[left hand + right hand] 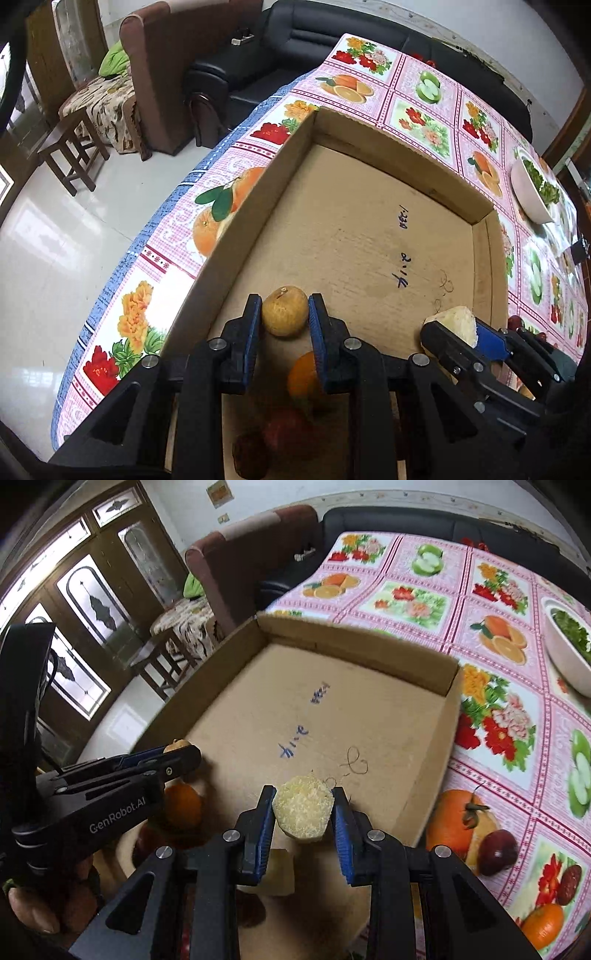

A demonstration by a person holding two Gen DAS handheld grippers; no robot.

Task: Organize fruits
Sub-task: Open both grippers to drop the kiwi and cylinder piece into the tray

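Observation:
A shallow cardboard box (369,236) lies on the flowered tablecloth. My left gripper (284,301) is shut on a round yellow-brown fruit (285,319), held just above the box floor near its left wall. My right gripper (303,791) is shut on a pale yellow cut fruit piece (303,814) over the near right part of the box. In the near end of the box lie an orange (303,376), a red apple (288,432) and a dark reddish fruit (249,456). Another pale cut piece (279,871) lies under the right gripper.
A white bowl of greens (569,650) stands on the table right of the box. The table's left edge (122,266) drops to a tiled floor with a wooden stool (70,147), an armchair and a black sofa beyond. A hand (33,912) holds the left gripper.

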